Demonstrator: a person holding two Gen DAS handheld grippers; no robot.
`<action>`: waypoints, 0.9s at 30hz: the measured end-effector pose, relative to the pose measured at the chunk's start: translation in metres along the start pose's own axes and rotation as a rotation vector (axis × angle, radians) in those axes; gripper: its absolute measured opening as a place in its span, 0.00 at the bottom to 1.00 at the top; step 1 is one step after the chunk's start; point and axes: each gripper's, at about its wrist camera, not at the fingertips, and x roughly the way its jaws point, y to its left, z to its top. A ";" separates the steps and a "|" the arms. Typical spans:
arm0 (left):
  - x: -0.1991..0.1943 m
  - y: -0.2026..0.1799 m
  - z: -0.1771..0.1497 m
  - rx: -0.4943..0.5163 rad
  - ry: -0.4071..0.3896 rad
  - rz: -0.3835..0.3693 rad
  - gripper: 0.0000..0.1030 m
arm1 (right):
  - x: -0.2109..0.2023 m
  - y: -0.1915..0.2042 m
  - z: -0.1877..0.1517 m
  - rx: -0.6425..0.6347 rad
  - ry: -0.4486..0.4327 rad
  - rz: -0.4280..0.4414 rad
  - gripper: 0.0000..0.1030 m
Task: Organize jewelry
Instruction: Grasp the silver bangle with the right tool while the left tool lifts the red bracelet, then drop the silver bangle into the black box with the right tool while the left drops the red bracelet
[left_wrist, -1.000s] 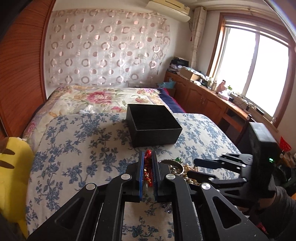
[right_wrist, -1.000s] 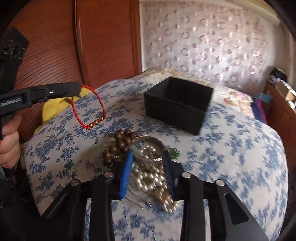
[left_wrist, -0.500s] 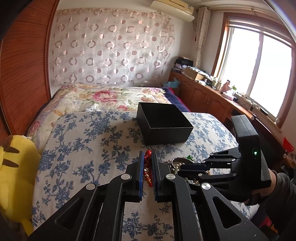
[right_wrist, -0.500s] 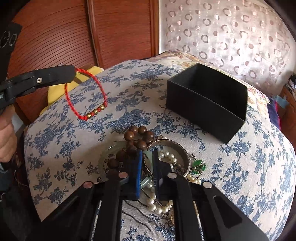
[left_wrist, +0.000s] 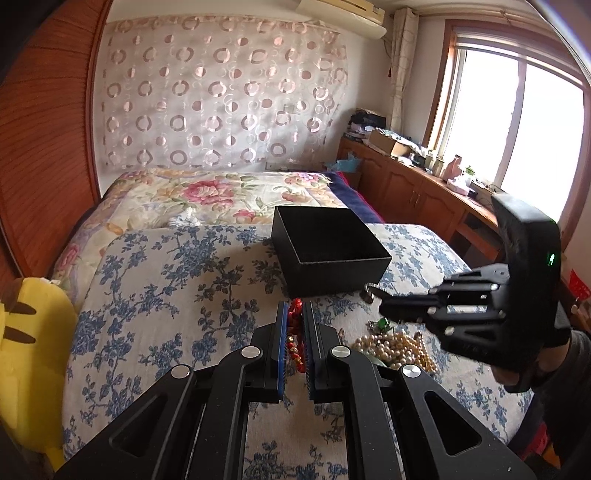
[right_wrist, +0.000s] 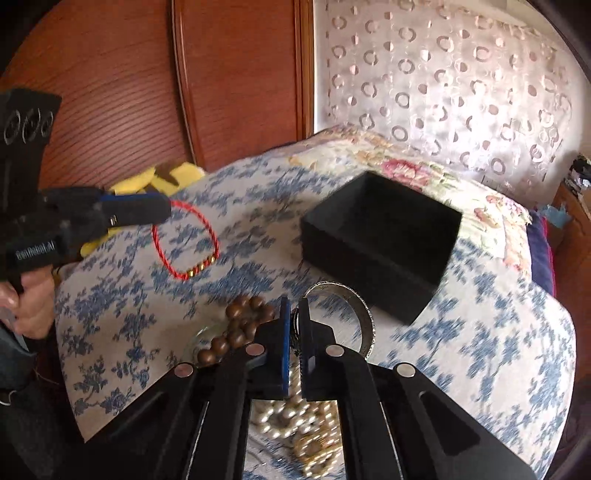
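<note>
Gripping a silver bangle, the right gripper fingers were found closed, having been open over the jewelry pile a second earlier. The red cord bracelet was held clamped in the left gripper, clear of the bed. The black box was noted just beyond; both pieces were judged ready for deposit.

Motion blur smears the square black open-topped box in the right wrist view. Below it, the silver metal bangle disappears behind black fingers.
</note>
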 end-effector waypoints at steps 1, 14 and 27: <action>0.002 -0.001 0.002 0.003 -0.002 0.002 0.06 | -0.002 -0.003 0.004 -0.003 -0.011 -0.007 0.04; 0.025 -0.006 0.029 0.039 -0.014 0.036 0.06 | 0.015 -0.043 0.058 -0.029 -0.104 -0.082 0.05; 0.050 -0.013 0.061 0.066 -0.016 0.055 0.06 | 0.041 -0.077 0.051 0.080 -0.081 -0.114 0.06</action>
